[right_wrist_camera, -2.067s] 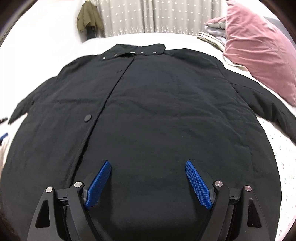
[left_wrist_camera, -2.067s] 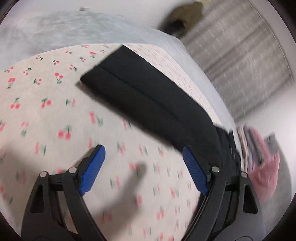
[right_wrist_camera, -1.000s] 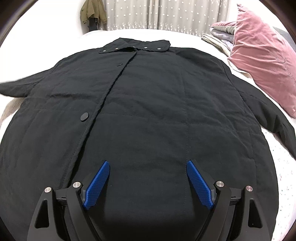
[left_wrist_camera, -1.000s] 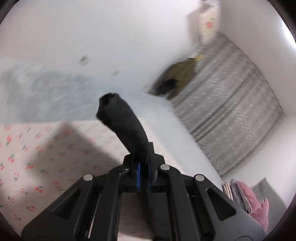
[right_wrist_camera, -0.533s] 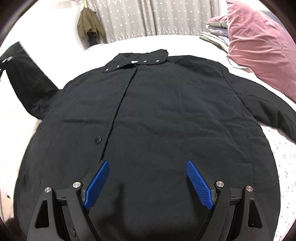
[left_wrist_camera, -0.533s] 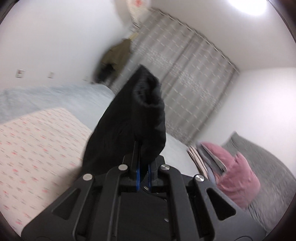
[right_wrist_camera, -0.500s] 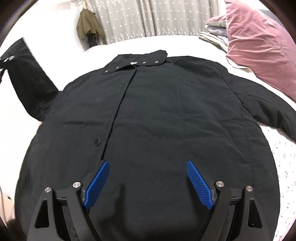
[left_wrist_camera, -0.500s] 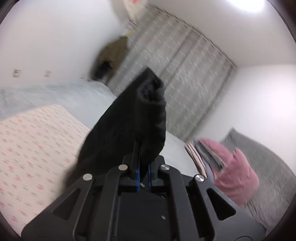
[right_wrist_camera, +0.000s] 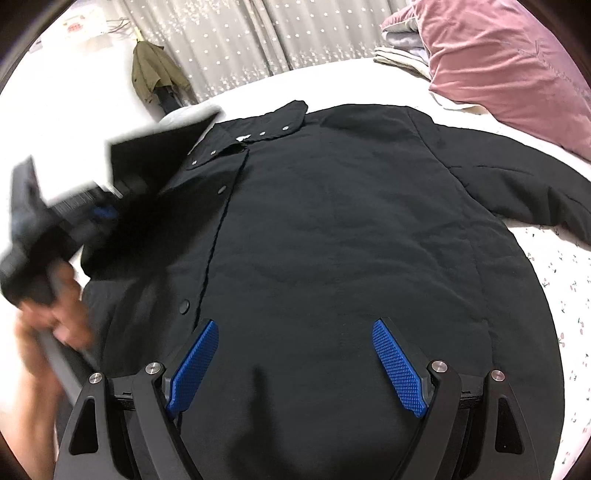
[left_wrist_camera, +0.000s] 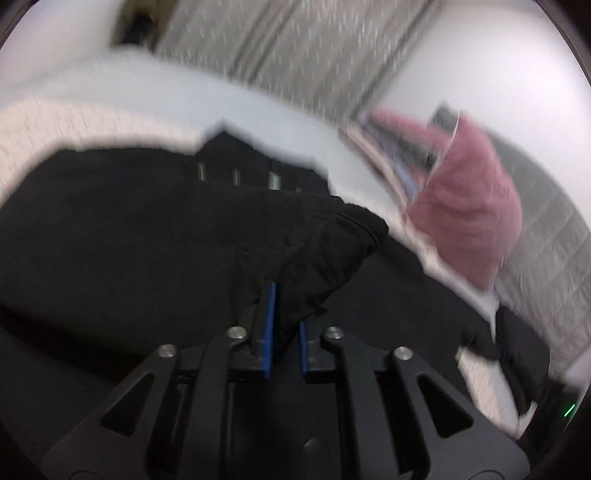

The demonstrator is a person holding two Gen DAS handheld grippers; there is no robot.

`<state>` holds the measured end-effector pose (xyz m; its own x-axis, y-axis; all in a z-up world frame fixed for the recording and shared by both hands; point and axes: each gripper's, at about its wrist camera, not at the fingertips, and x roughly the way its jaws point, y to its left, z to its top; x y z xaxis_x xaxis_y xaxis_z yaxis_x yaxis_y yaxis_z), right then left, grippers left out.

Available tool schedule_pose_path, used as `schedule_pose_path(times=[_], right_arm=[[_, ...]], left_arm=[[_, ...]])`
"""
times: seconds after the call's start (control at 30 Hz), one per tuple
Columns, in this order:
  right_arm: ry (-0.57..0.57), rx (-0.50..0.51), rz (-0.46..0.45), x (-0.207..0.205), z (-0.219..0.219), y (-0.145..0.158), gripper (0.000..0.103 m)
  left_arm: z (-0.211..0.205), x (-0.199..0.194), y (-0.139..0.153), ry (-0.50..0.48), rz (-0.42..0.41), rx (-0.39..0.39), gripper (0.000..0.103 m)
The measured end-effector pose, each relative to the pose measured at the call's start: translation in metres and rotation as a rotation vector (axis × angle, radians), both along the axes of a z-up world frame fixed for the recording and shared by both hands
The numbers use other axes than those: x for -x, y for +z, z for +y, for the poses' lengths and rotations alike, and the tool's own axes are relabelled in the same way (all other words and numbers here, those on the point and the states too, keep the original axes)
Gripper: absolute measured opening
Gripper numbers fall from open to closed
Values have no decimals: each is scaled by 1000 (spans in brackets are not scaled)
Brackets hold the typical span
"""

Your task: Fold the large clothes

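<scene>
A large black jacket (right_wrist_camera: 332, 229) lies face up on the bed, collar at the far end, snap buttons down its front. My left gripper (left_wrist_camera: 283, 332) is shut on the cuff of the jacket's left sleeve (left_wrist_camera: 325, 243) and holds it raised over the jacket's body (left_wrist_camera: 122, 229). In the right wrist view the left gripper (right_wrist_camera: 105, 212) is a blurred shape at the left with the sleeve (right_wrist_camera: 155, 147) lifted. My right gripper (right_wrist_camera: 293, 365) is open and empty, hovering over the jacket's lower hem. The right sleeve (right_wrist_camera: 535, 192) lies spread out on the bed.
A pink velvet pillow (right_wrist_camera: 509, 62) and folded linens (right_wrist_camera: 399, 48) sit at the bed's far right. The bedsheet (right_wrist_camera: 569, 288) has a cherry print. Grey curtains (right_wrist_camera: 280, 33) and a hanging olive coat (right_wrist_camera: 151, 70) stand behind the bed.
My left gripper closed on the left sleeve cuff, lifted it off the bed and swung it over the jacket's body. My right gripper stayed open above the hem.
</scene>
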<state>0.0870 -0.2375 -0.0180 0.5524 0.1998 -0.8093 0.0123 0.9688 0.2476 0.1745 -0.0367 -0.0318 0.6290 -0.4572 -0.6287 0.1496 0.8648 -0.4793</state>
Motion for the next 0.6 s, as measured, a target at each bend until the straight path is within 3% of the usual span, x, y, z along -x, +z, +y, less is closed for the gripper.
schedule_pose_path(times=[0.03,0.07,0.1,0.17,0.2,0.23,0.33,0.4,0.5,0.53,0.6], right_arm=[[1,-6,1,0,-1,0,87],[-1,-11,5,-1,-2,-1,87],[-5,-19,9,-3,-2,-3,87],[-7,-53,17,-6,-5,-5,87],[-5,-92,21,-8,-6,-6,87],[-4,-138,24,-8,-8,-7,87],[2,-345,12,-13,-12,-14,87],[-29,-436,10,-24,-9,-21,87],[-35,-487,15,-56,10,-36,83],[-39,-494,22,-66,16,-41,78],[-27,-506,30,-88,30,-49,54]], left_arm=[[-5,-4,-14,-51,65,-19,32],[-7,-5,-27,-114,138,-38,35],[-7,-1,-30,-144,146,-49,35],[-1,11,-22,-172,108,-48,53],[8,21,-13,-178,96,-32,70],[17,29,-5,-177,84,-21,77],[55,49,18,-159,5,-46,78],[85,53,28,-59,-52,-145,78],[116,47,20,96,-48,-319,78],[128,45,15,135,-57,-342,76],[144,39,10,191,-69,-319,71]])
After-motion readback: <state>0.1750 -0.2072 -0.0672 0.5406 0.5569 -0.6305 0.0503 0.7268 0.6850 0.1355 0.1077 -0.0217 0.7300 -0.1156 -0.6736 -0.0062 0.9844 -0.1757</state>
